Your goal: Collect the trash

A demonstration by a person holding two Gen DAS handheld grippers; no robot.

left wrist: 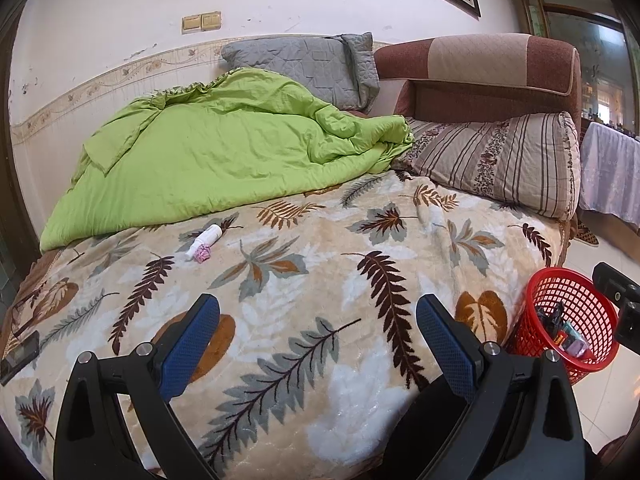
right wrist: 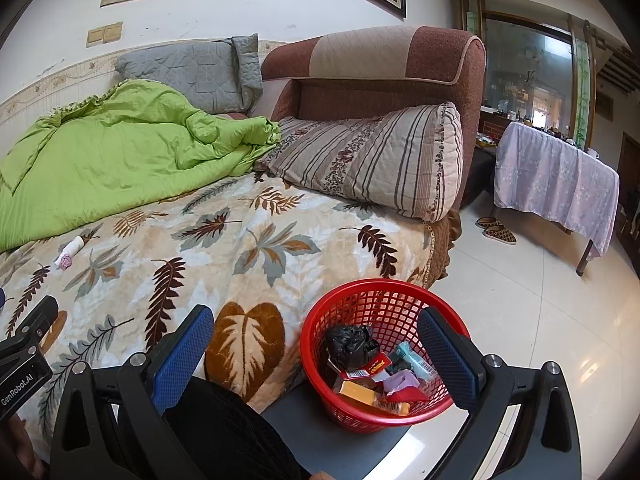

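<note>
Through the left wrist camera I am looking along my left tool (left wrist: 318, 326), which is hanging over the bed with its blue-padded fingers (left wrist: 191, 344) spread wide and nothing between them. Below it the leaf-patterned blanket (left wrist: 320, 256) is covering the bed. Farther in, near the edge of the crumpled green quilt (left wrist: 224, 148), a small white bottle (left wrist: 208, 237) is lying on its side, and a pink-and-white crumpled wrapper (left wrist: 202, 253) is touching its near end. A striped pillow (left wrist: 504, 160) is leaning at the head of the bed, with a grey pillow (left wrist: 304, 60) against the wall behind the quilt. At the right edge the red basket (left wrist: 576, 292) is showing beside the bed, with scraps inside.

Through the right wrist camera my right tool (right wrist: 316, 344) is hovering just above that red basket (right wrist: 340, 304), its fingers also parted and gripping nothing. The basket is sitting on a dark surface next to the bed and is holding a black crumpled bag (right wrist: 350, 344), a yellow packet (right wrist: 364, 394), a teal wrapper (right wrist: 412, 360) and other scraps. The white bottle (right wrist: 75, 245) and the pink wrapper (right wrist: 65, 261) are lying well apart from the basket, far to the left on the blanket (right wrist: 248, 248). A cloth-covered counter (right wrist: 556, 176) is standing on the tiled floor (right wrist: 532, 320) to the right, with slippers (right wrist: 496, 230) near it.
</note>
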